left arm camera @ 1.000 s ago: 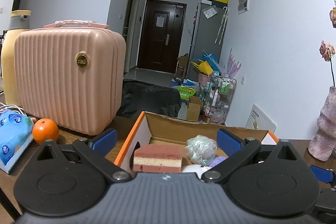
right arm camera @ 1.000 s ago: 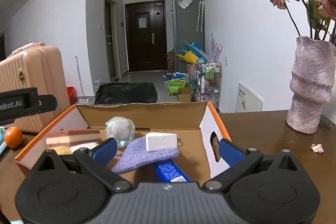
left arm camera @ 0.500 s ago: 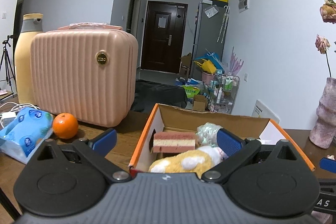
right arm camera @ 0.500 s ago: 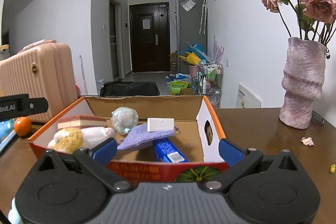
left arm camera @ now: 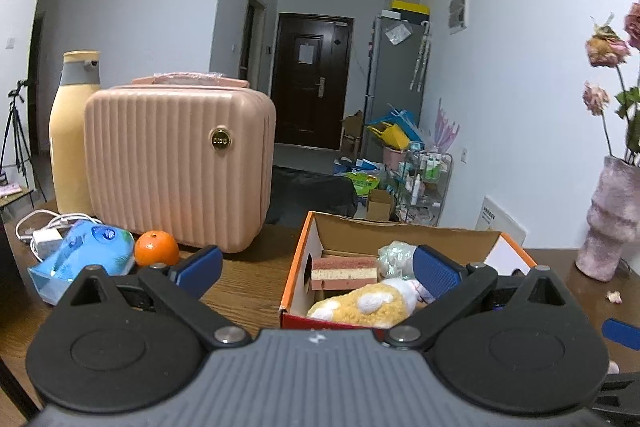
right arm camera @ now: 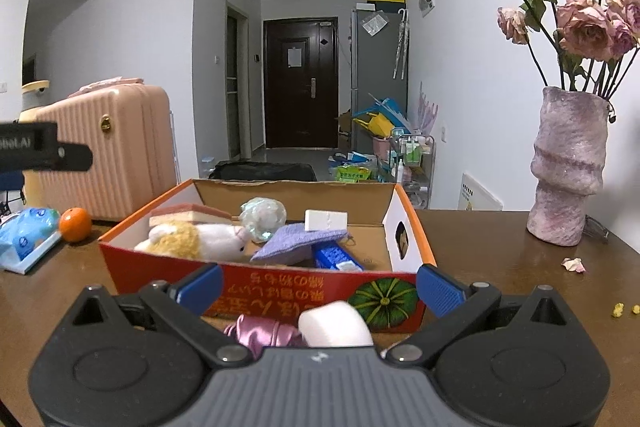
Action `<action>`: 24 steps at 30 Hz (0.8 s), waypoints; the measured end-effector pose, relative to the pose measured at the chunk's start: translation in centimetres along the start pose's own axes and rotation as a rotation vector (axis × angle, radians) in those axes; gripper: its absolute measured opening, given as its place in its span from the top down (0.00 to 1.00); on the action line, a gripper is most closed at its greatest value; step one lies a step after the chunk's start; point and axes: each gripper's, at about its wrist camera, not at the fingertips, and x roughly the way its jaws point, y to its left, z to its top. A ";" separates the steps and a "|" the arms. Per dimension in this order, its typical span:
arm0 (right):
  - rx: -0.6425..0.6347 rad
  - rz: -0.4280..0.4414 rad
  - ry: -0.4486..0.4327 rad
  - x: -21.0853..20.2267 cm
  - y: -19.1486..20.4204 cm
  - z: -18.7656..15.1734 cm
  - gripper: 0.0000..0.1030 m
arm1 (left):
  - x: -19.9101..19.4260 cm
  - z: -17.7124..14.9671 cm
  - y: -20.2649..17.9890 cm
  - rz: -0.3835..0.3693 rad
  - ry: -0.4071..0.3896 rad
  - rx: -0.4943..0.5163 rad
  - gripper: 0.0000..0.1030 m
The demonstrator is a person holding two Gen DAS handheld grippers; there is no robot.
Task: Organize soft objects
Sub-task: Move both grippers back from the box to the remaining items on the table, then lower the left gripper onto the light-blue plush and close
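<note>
Both tongs, left [left arm camera: 316, 269] and right [right arm camera: 318, 285], gape wide and hold nothing. Plush toy [right arm camera: 196, 239], layered sponge [left arm camera: 345, 271], purple cloth [right arm camera: 298, 245] lie inside the cardboard box [right arm camera: 280, 285] on the counter [right arm camera: 500, 267]. Just before the box, between the right fingers [right arm camera: 438, 289], lie a pink satin piece [right arm camera: 260, 331] and a white soft lump [right arm camera: 334, 323]; suitcase [left arm camera: 176, 167], orange [left arm camera: 156, 249] and tissue pack [left arm camera: 84, 251] stand left, vase [right arm camera: 568, 167] right.
</note>
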 end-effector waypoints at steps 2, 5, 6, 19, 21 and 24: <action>-0.002 0.002 0.001 -0.6 0.1 -0.3 0.00 | -0.7 0.0 0.0 -0.004 -0.001 0.010 0.00; -0.009 0.006 -0.003 -1.7 0.3 -0.9 0.00 | -1.4 -0.1 0.0 -0.006 0.006 0.023 0.00; -0.012 0.007 -0.005 -2.0 0.3 -1.0 0.00 | -1.7 -0.2 0.0 -0.005 0.006 0.024 0.00; -0.066 0.014 0.006 -5.5 1.0 -3.2 0.00 | -3.2 -3.5 0.3 -0.003 0.103 0.101 0.00; -0.073 0.014 0.006 -6.0 1.0 -3.5 0.00 | -3.6 -4.1 0.4 -0.009 0.113 0.110 0.00; -0.081 0.014 0.007 -6.9 0.9 -3.8 0.00 | -4.1 -5.1 0.4 -0.014 0.128 0.126 0.00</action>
